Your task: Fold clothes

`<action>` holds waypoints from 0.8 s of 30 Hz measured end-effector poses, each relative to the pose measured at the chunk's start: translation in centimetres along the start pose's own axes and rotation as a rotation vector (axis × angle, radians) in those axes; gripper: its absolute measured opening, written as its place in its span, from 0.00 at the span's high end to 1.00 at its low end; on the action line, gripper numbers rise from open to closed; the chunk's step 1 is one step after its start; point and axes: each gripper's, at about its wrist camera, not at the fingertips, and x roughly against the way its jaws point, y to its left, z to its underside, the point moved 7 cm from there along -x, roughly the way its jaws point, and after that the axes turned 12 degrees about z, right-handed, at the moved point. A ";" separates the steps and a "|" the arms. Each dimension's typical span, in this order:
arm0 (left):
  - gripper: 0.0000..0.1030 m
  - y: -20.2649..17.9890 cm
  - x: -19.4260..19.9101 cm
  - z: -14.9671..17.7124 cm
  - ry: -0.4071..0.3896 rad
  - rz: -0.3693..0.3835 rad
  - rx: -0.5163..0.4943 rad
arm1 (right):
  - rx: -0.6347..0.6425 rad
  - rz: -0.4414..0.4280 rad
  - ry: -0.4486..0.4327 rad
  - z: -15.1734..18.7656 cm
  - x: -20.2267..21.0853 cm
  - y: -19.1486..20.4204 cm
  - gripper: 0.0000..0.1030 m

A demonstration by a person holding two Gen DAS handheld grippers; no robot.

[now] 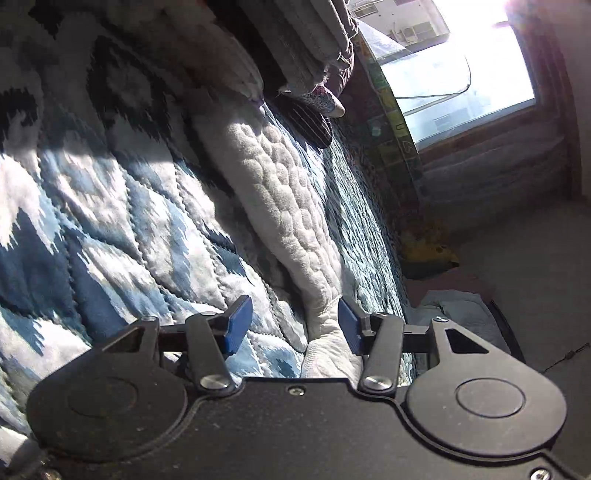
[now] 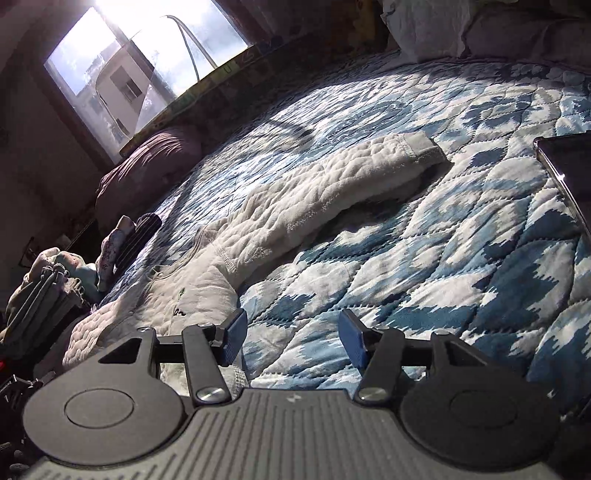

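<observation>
A white quilted garment lies spread on a blue and white patterned quilt, one long sleeve stretched out to a grey cuff. In the left wrist view the same white garment runs away from me, and its cuff end lies between the blue pads of my left gripper, which is open; the cuff sits close to the right pad. My right gripper is open over the quilt, just right of the garment's body, holding nothing.
A stack of folded clothes and a striped dark item sit at the bed's far side by a purple pillow. A bright window is behind. A dark flat object lies at the right edge. More pillows lie beyond.
</observation>
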 end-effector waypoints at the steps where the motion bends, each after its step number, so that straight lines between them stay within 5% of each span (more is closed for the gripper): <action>1: 0.53 -0.1 0.0 0.7 0.024 -0.005 -0.005 | 0.003 -0.023 0.006 0.8 0.4 0.1 0.46; 6: 0.59 0.0 0.5 4.0 0.108 -0.008 0.029 | -0.219 -0.210 0.128 2.9 1.3 -0.5 0.47; 12: 0.63 -0.1 -0.6 7.1 0.159 -0.009 0.056 | -0.317 -0.268 0.132 4.2 1.4 0.6 0.52; 15: 0.92 -1.6 -1.0 7.1 0.134 0.027 0.031 | -0.289 -0.313 0.138 3.9 1.6 2.6 0.85; 17: 0.92 -4.3 -0.7 6.8 0.084 0.027 -0.122 | -0.130 -0.254 0.017 2.5 4.0 4.4 0.86; 19: 0.92 -6.5 -1.1 8.2 0.099 -0.051 -0.334 | 0.155 -0.102 -0.078 2.0 6.0 6.8 0.86; 22: 0.91 -5.8 -2.3 11.9 0.225 -0.309 -0.631 | 0.433 0.115 0.017 4.9 4.2 6.9 0.79; 24: 0.90 -4.5 -0.8 12.9 0.263 -0.346 -0.658 | 0.467 0.149 -0.015 5.9 4.8 5.8 0.74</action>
